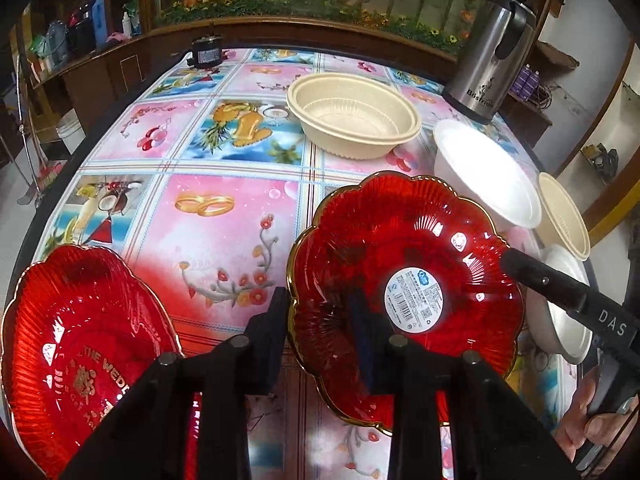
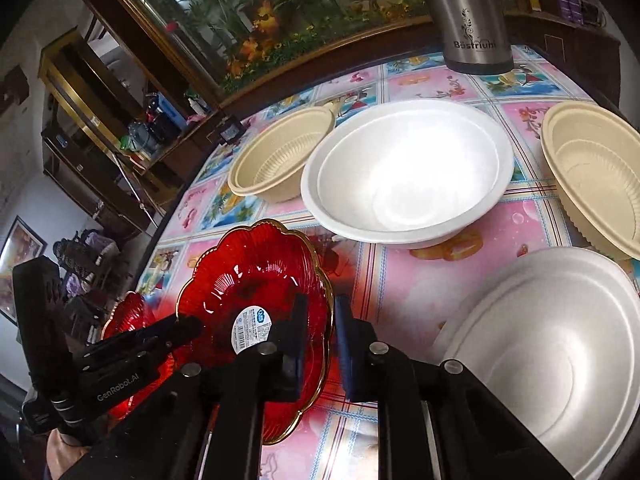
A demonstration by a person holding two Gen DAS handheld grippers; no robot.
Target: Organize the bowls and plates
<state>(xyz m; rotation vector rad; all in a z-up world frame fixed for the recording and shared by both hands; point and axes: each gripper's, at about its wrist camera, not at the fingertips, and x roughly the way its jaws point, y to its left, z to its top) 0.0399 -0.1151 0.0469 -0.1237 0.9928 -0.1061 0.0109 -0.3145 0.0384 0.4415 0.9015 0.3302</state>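
A red scalloped glass plate [image 1: 404, 248] with a gold rim and a white sticker is held between both grippers, tilted over the patterned tablecloth. My left gripper [image 1: 318, 302] is shut on its left rim, one finger outside and one inside the dish. My right gripper [image 2: 322, 308] is shut on the opposite rim [image 2: 329, 312]. Each gripper shows in the other's view: the right gripper [image 1: 512, 262] and the left gripper [image 2: 192, 326]. A second red plate [image 1: 80, 340] with gold lettering lies on the table at the near left.
Two beige bowls [image 2: 280, 156] [image 2: 592, 184] and two white foam bowls [image 2: 408, 172] [image 2: 552, 356] stand beyond and to the right. A steel thermos [image 2: 468, 12] is at the back right, a small black device [image 1: 206, 54] at the back left. The table edge [image 1: 60, 168] runs down the left.
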